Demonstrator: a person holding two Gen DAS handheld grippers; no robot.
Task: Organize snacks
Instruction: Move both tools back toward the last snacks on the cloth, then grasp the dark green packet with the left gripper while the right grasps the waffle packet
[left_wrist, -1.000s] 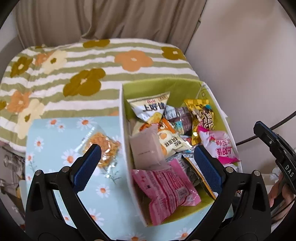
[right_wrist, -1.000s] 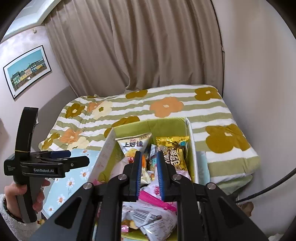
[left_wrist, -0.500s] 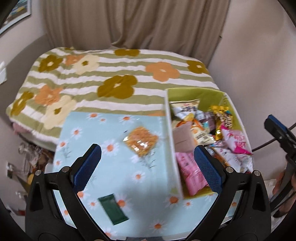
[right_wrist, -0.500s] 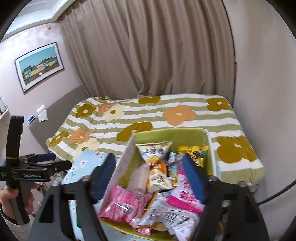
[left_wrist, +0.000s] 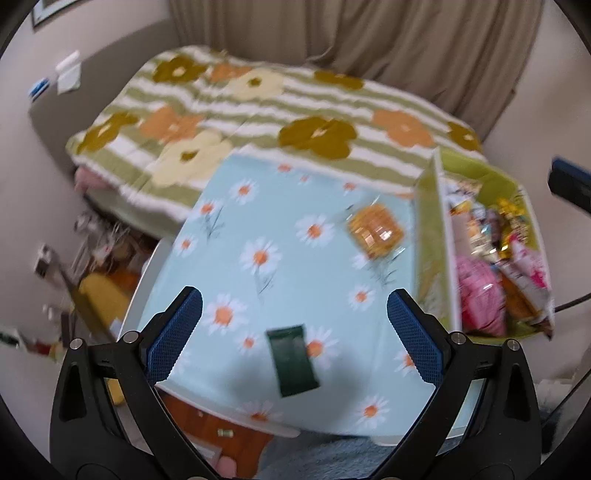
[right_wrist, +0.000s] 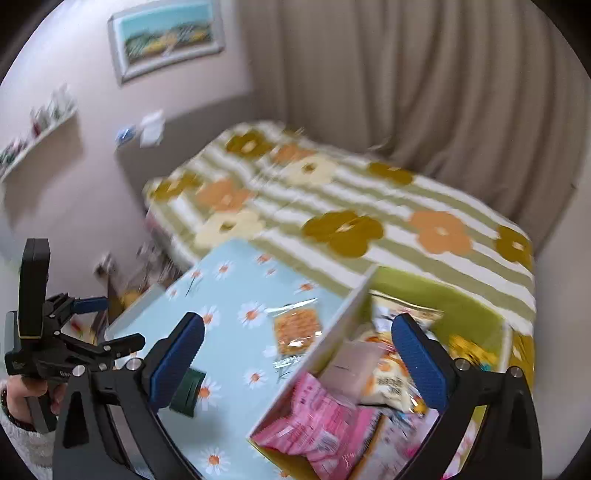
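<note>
A dark green snack packet (left_wrist: 293, 358) lies on the daisy-print table (left_wrist: 258, 236), between the tips of my open, empty left gripper (left_wrist: 293, 339). A clear packet of orange crackers (left_wrist: 376, 230) lies farther back beside the green box (left_wrist: 432, 236), which holds several snack bags. In the right wrist view my right gripper (right_wrist: 297, 363) is open and empty above the box's near wall (right_wrist: 325, 343). The crackers (right_wrist: 297, 328), the green packet (right_wrist: 188, 391) and the left gripper (right_wrist: 92, 328) show there too.
A bed with a green striped flower blanket (left_wrist: 280, 107) lies behind the table, with curtains (right_wrist: 424, 81) beyond. Clutter sits on the floor left of the table (left_wrist: 96, 258). A wall stands right of the box.
My left gripper swung left from the box and now sits over the green packet. My right gripper opened and turned left, its jaws wide above the box's near wall.
</note>
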